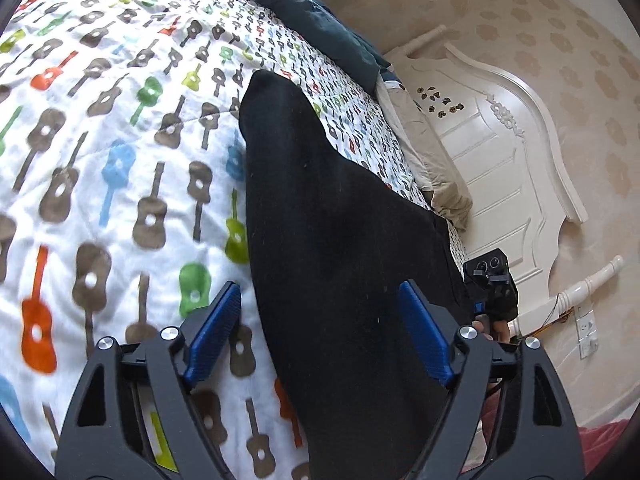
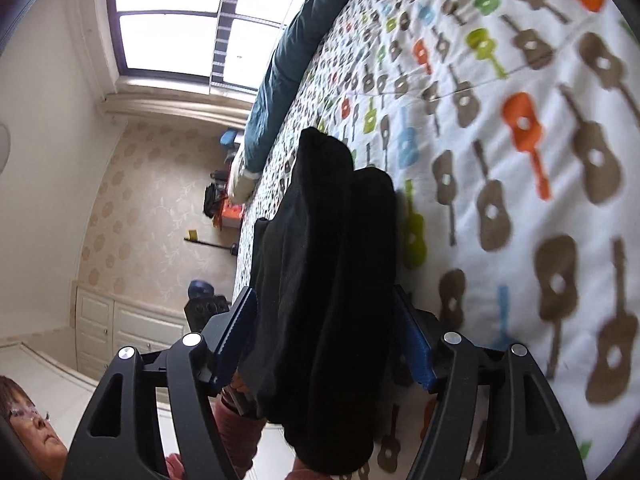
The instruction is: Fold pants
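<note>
Black pants (image 1: 320, 208) lie stretched along the near edge of a bed with a white guitar-print quilt (image 1: 100, 152). My left gripper (image 1: 320, 332) is open, its blue pads (image 1: 218, 332) standing on either side of the pants' near end. My right gripper (image 2: 324, 336) is also open around the other end of the pants (image 2: 332, 248), where the fabric lies bunched in folds. The right gripper also shows in the left wrist view (image 1: 490, 284), at the bed's edge.
A dark teal blanket (image 1: 320, 16) lies along the far side of the bed. A white headboard (image 1: 500, 152) and a beige pillow (image 1: 432, 160) are at one end. A window (image 2: 192, 24), white cabinets (image 2: 120, 332) and the person's face (image 2: 28, 424) show beyond the bed edge.
</note>
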{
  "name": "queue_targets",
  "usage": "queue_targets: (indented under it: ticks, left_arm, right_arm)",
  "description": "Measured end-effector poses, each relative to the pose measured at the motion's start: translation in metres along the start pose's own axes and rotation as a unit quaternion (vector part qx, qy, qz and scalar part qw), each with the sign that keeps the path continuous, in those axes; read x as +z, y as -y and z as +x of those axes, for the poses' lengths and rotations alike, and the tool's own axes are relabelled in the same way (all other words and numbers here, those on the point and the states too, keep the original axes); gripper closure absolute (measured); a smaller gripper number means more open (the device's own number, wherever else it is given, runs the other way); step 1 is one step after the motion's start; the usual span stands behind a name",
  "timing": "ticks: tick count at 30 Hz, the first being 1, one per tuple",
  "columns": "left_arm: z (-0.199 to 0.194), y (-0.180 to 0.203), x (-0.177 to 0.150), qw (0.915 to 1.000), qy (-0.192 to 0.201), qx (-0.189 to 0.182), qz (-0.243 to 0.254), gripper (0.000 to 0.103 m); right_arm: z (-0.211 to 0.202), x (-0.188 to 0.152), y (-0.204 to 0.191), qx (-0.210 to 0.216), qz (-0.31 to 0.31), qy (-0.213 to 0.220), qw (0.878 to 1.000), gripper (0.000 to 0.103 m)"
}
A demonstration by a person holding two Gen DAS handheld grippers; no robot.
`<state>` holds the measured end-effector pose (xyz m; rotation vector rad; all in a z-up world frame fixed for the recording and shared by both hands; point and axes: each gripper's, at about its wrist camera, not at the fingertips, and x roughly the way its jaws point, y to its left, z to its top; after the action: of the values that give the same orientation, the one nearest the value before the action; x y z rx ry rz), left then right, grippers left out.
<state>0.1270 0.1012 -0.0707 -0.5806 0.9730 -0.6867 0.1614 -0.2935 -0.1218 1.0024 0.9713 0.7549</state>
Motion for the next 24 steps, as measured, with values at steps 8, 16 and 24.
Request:
queue_targets:
  ticks: [8, 16, 24]
  left_arm:
    - [0.019, 0.013, 0.005, 0.9986, -0.008, 0.013, 0.05, 0.028]
    - [0.027, 0.019, 0.006, 0.9946, -0.021, 0.045, 0.091, 0.049]
    - [0.033, 0.022, 0.007, 0.9944, -0.021, 0.046, 0.092, 0.051]
  right_arm:
    - [0.012, -0.002, -0.009, 0.009, -0.044, -0.036, 0.998, 0.04]
    - [0.015, -0.008, -0.001, -0.008, -0.053, -0.038, 0.998, 0.067]
    - [0.007, -0.012, 0.007, 0.001, -0.05, -0.037, 0.998, 0.068]
